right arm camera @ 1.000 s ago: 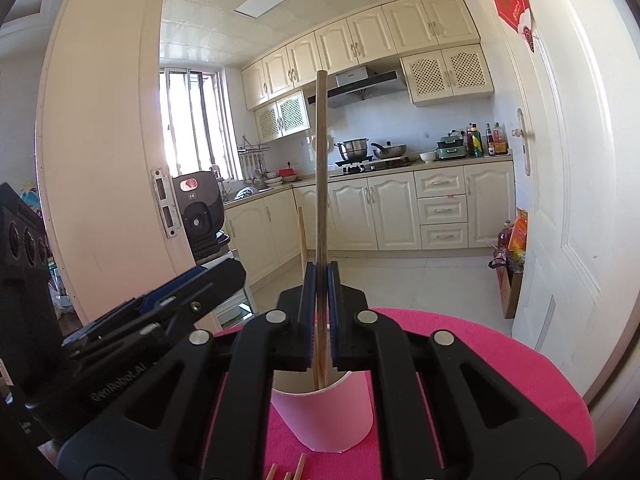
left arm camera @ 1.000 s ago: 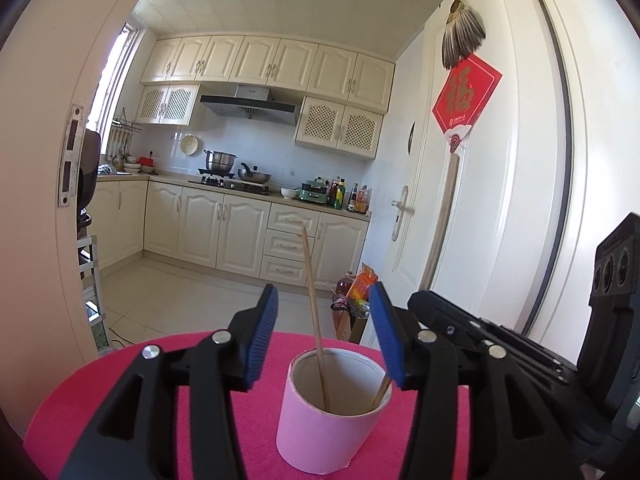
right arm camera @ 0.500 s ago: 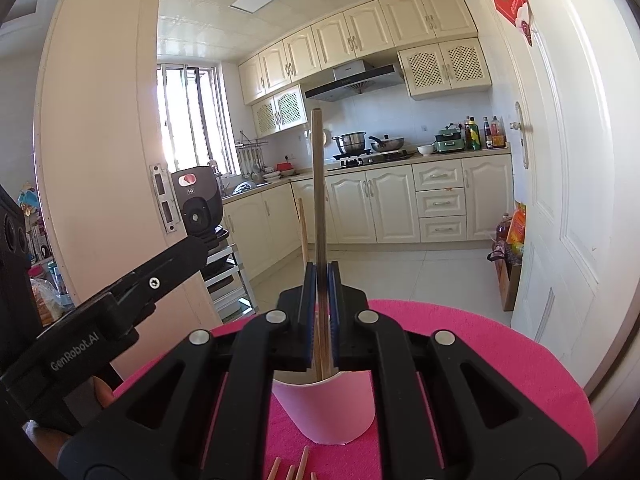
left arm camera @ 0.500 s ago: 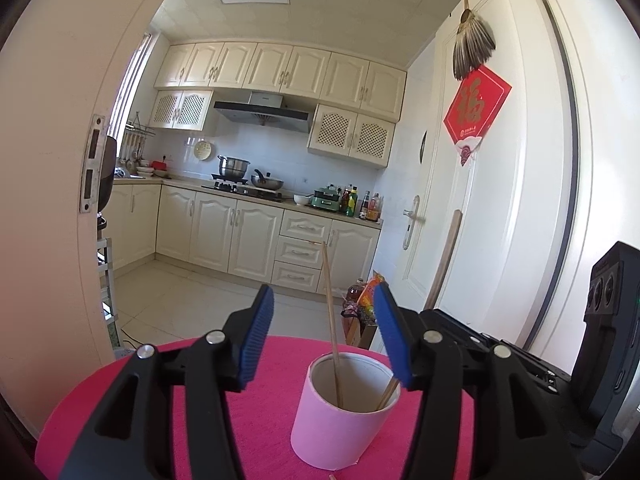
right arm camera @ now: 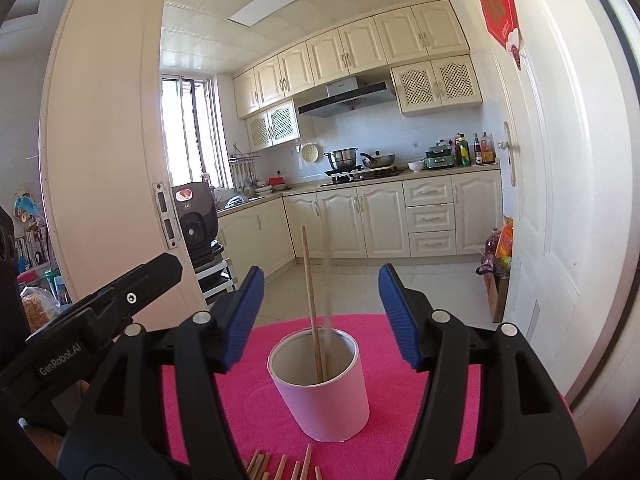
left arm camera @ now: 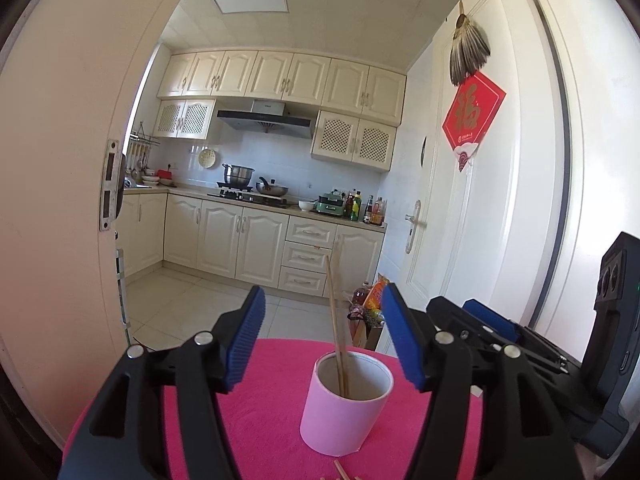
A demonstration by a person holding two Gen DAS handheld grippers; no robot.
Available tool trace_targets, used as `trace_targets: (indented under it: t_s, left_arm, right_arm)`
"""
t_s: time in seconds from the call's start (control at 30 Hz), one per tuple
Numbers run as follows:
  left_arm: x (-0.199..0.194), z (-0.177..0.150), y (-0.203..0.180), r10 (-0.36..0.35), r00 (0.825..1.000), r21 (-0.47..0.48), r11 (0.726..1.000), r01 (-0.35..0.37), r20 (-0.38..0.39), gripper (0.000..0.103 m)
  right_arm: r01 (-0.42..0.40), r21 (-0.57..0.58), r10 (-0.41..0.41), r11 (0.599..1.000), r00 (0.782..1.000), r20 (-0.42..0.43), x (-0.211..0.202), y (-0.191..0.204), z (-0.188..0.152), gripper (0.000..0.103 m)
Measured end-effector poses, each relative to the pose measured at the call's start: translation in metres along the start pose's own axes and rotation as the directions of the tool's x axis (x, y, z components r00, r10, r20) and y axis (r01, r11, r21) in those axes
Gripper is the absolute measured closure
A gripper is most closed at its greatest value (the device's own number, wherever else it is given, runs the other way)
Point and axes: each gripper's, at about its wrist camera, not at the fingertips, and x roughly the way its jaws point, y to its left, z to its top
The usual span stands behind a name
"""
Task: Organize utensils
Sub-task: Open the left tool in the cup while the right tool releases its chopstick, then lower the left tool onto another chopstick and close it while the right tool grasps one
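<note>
A pale pink paper cup [left arm camera: 344,404] [right arm camera: 320,388] stands upright on the round pink table [left arm camera: 264,412] [right arm camera: 248,392]. A wooden chopstick [left arm camera: 335,324] [right arm camera: 311,304] leans in it; a second, blurred one [right arm camera: 329,300] is dropping into the cup beside it. My right gripper [right arm camera: 320,316] is open and empty, just above and behind the cup. My left gripper [left arm camera: 322,340] is open and empty, its jaws wide on either side of the cup's rim. Several loose chopsticks [right arm camera: 280,466] lie on the table in front of the cup.
The right gripper's body [left arm camera: 520,344] shows at the right of the left wrist view; the left gripper's body [right arm camera: 92,316] shows at the left of the right wrist view. A white door [right arm camera: 560,200] stands close on the right. Kitchen cabinets lie beyond.
My right gripper has opened and let go of the chopstick it held upright over the cup; the stick is falling into the cup. The left gripper has drawn back slightly.
</note>
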Motion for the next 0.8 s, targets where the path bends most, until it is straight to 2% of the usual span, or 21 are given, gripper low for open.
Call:
trace_targets:
  t_s: [0.07, 0.47, 0.63, 0.8]
  left_arm:
    - [-0.007, 0.002, -0.001, 0.003, 1.000, 0.006, 1.000, -0.003, -0.001, 0.041]
    - [-0.051, 0.006, -0.011, 0.038, 0.999, 0.034, 0.999, -0.037, -0.032, 0.036]
    - [-0.065, -0.001, -0.017, 0.053, 0.995, 0.050, 0.998, -0.049, -0.081, 0.035]
    - [-0.067, -0.012, -0.020, 0.045, 0.979, 0.034, 0.999, -0.039, -0.197, 0.035]
  right_arm:
    - [0.006, -0.006, -0.006, 1.000, 1.000, 0.009, -0.008, 0.001, 0.003, 0.038]
    - [0.027, -0.041, -0.027, 0.999, 1.000, 0.016, -0.056, 0.008, 0.012, 0.038]
    - [0.035, -0.075, -0.037, 0.997, 0.999, -0.026, -0.071, 0.011, 0.004, 0.038]
    - [0.037, -0.107, -0.047, 0.994, 0.994, -0.096, -0.078, 0.011, -0.009, 0.037]
